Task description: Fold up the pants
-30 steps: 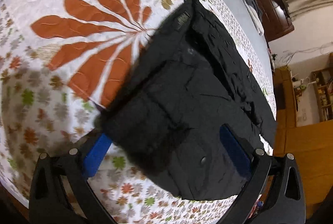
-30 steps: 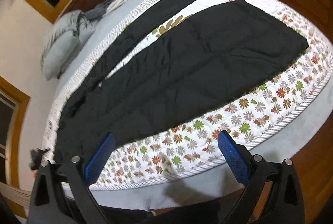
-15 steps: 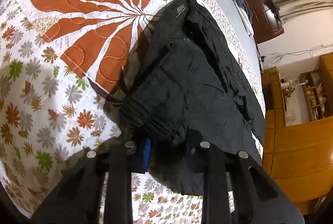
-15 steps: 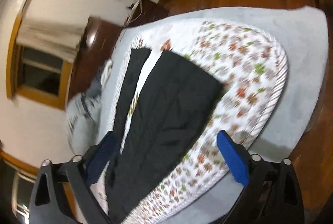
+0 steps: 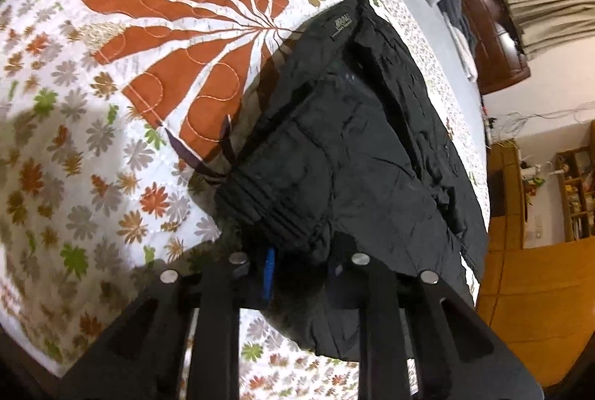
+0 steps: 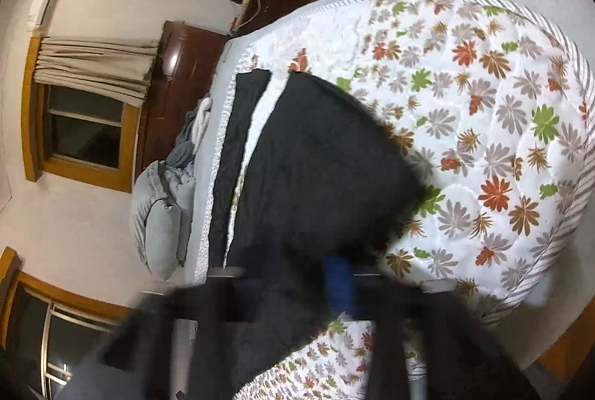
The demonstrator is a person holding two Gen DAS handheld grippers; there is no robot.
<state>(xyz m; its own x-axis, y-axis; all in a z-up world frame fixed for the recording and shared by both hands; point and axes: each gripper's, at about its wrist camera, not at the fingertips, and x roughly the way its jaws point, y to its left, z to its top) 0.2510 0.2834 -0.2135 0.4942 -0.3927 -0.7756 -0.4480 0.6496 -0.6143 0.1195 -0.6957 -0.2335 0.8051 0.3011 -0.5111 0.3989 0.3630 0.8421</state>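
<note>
The bed [image 5: 122, 147], under its white quilt [image 6: 483, 124] printed with orange, green and grey flowers, filled most of both views. My black pants [image 5: 346, 154] lay across that quilt, the waist end near my left side and the two legs running away toward the far edge, with a strip of quilt showing between the legs in the right wrist view. A grey pillow [image 6: 163, 210] sat at the left beyond the pants. My left tool [image 5: 301, 262] was closing, its jaws pinching the bunched waistband. My right tool [image 6: 334, 282], blurred, was clenched on the near hem of one trouser leg.
</note>
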